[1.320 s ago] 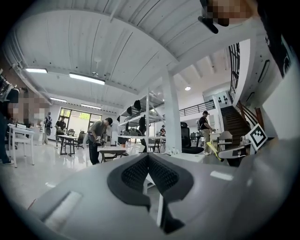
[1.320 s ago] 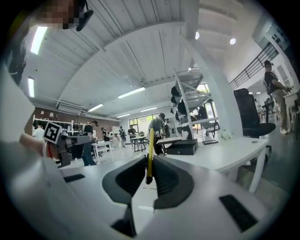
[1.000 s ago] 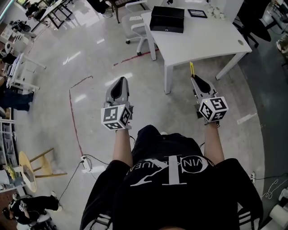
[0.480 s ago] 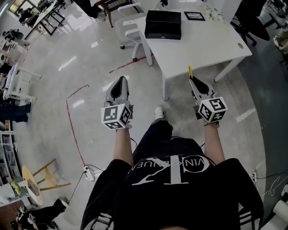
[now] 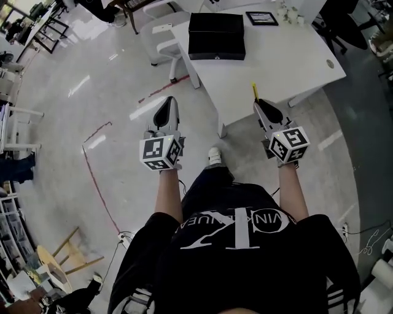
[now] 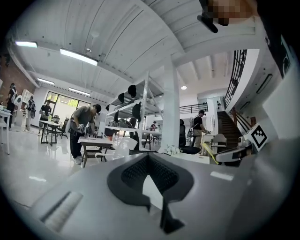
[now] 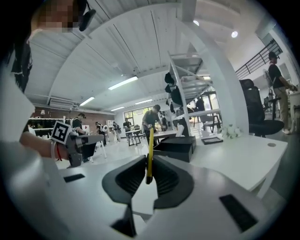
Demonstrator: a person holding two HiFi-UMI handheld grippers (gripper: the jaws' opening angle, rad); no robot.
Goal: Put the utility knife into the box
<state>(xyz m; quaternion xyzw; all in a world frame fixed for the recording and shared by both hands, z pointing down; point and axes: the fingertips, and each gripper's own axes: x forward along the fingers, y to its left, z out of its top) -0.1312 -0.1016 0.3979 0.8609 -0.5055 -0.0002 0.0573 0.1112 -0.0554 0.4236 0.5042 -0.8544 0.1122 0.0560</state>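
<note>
A yellow utility knife [image 5: 255,92] [image 7: 149,152] sticks out forward from my right gripper [image 5: 263,109], whose jaws are shut on it. It hangs over the near edge of the white table [image 5: 288,55]. The black box [image 5: 216,35] [image 7: 178,146] lies closed on the table's far left part, well ahead of the knife. My left gripper [image 5: 166,113] is shut with nothing between its jaws, held over the floor left of the table. In the left gripper view the right gripper [image 6: 234,153] and the knife [image 6: 210,153] show at the right.
A white chair [image 5: 163,43] stands left of the table. A dark framed tablet [image 5: 261,18] and small white items [image 5: 290,12] lie at the table's far edge. Red tape lines [image 5: 98,178] mark the floor. Several people stand at distant desks [image 6: 84,129].
I have walked forward: the table and black box have come closer. Both grippers have risen slightly, and the knife tip has reached the table's near edge. Jaw states are unchanged.
</note>
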